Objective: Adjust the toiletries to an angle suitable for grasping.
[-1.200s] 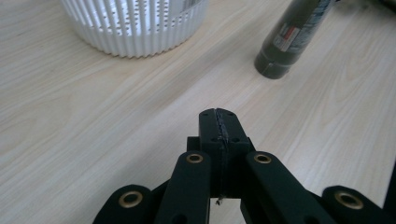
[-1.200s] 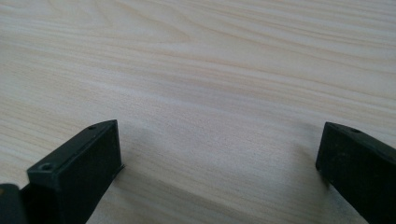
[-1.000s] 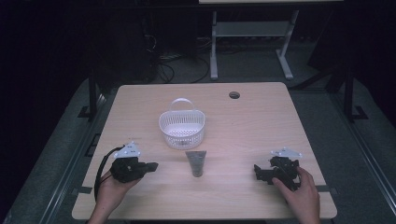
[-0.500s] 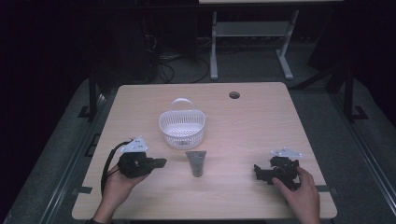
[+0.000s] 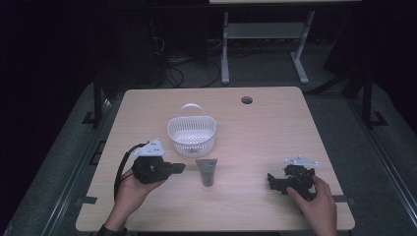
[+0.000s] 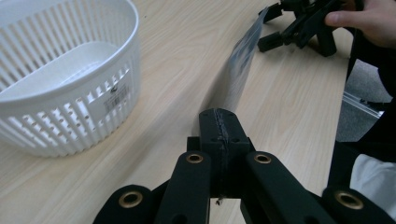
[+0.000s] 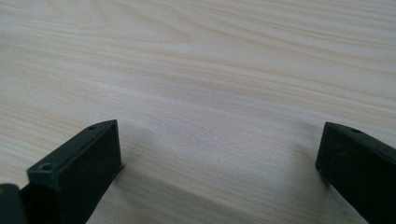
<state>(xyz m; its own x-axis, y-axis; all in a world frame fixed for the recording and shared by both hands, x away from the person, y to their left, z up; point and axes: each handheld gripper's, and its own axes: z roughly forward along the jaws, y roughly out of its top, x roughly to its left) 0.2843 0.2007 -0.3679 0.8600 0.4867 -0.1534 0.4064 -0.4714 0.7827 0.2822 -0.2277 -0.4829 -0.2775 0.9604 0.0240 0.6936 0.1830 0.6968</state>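
Left hand-held gripper [image 5: 181,167] jaws pressed together, empty, tips just beside the grey tube [image 5: 207,171] lying mid-desk below the white basket [image 5: 192,133]; right hand-held gripper [image 5: 271,181] spread, seemingly resting near the desk's front-right corner.

Lab or test room, pale wood desk [image 5: 275,132] with a cable hole [image 5: 247,100] near its far edge, dark floor, tangled cables [image 5: 189,61] and a white metal stand [image 5: 265,37] beyond the far edge

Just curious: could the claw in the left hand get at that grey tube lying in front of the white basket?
Probably yes: bare wood lies between the left claw and the grey squeeze tube, though its jaws are shut.
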